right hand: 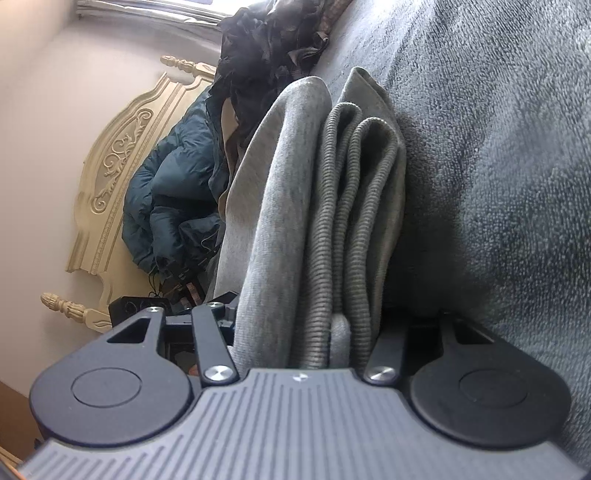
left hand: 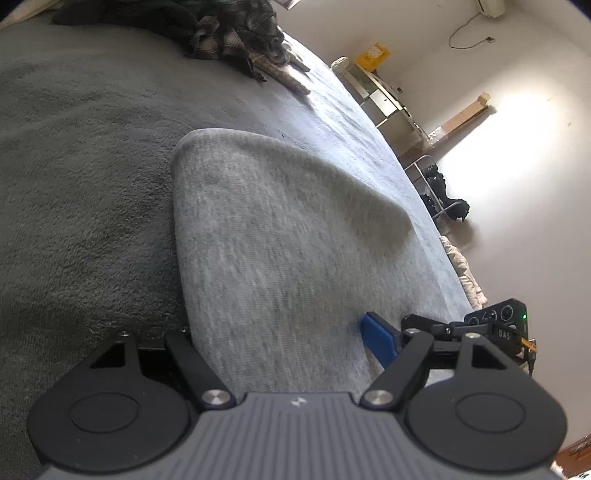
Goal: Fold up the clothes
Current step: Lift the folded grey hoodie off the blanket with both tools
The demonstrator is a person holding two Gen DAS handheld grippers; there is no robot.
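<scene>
A grey knit garment (left hand: 280, 236) lay folded on a bed covered with a dark grey fleece blanket (left hand: 81, 155), held from two sides by hand-held tools. The left tool (left hand: 291, 332) had the garment's near edge running between its linkage arms; its jaws stood wide enough to take the cloth, one blue finger (left hand: 378, 341) showing at the right, but whether they pressed on the fabric could not be told. In the right wrist view the right tool (right hand: 314, 332) was closed around a thick bundle: smooth jersey layers outside, a ribbed hem or cuff (right hand: 332, 229) doubled up between them.

The cloth looked soft, light and limp, with enough body in the stacked folds to hold a rounded edge. It would likely sag and slide out of a shallow pinch, so the thick ribbed band and the folded edge seemed the surest places to take hold, all layers together.

The fleece appeared grippy and yielding, likely to drag on the garment. Beyond, a heap of dark and plaid clothes (left hand: 236, 33) waited at the far end of the bed, a blue padded jacket (right hand: 170, 192) slumped against a carved cream headboard (right hand: 110, 177), and a rack (left hand: 384, 96) stood by the white wall.
</scene>
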